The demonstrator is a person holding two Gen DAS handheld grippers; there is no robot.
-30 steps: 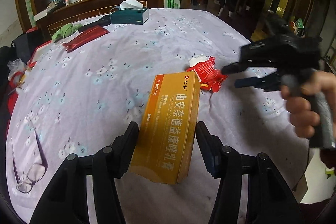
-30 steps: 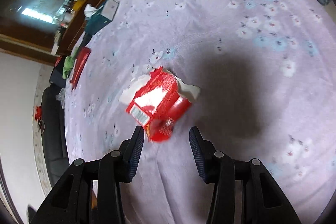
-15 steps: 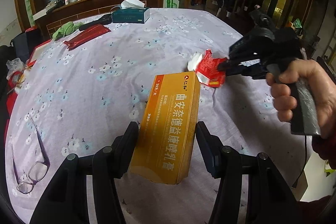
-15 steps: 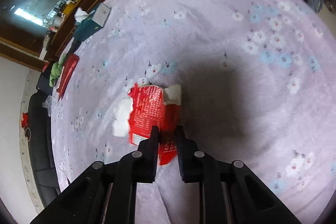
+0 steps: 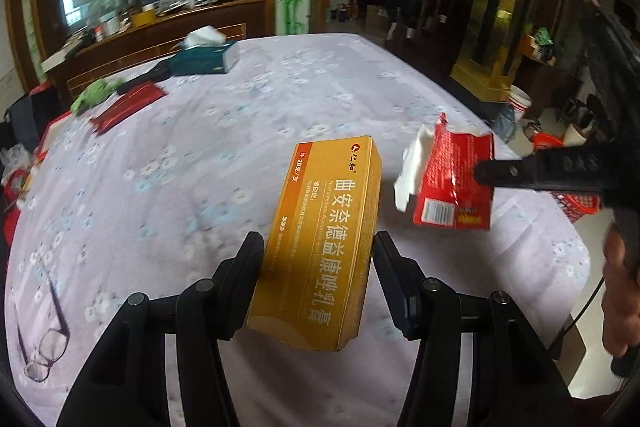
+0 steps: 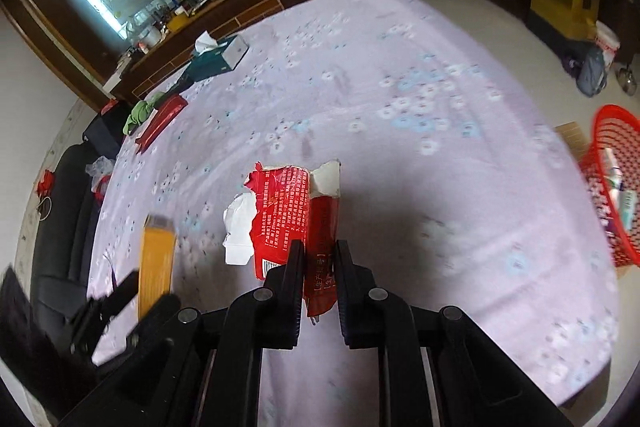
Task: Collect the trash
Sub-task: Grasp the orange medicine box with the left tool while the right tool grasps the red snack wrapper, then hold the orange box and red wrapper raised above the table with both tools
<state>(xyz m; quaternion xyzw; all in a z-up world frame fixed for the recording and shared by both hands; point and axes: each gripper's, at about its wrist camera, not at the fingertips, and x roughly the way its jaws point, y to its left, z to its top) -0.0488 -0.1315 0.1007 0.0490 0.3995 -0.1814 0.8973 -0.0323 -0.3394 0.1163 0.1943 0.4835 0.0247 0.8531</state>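
Setting: table (image 5: 224, 155) draped in a lilac floral cloth, dark wood cabinets behind.
Left tongs (image 5: 318, 267): an orange box (image 5: 324, 247) with Chinese print is being gripped at its sides and held above the cloth.
Right tongs (image 6: 318, 267): a torn red wrapper (image 6: 292, 211) with white paper lining is being pinched and held clear of the table, just right of the orange box.
Red basket (image 6: 612, 187): being shown beyond the table's right edge, with items inside.
Elsewhere: tissue box (image 5: 202, 59) at the far side, eyeglasses (image 5: 46, 351) near the left edge.

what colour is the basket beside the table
Red mesh basket; it shows best in the right wrist view.
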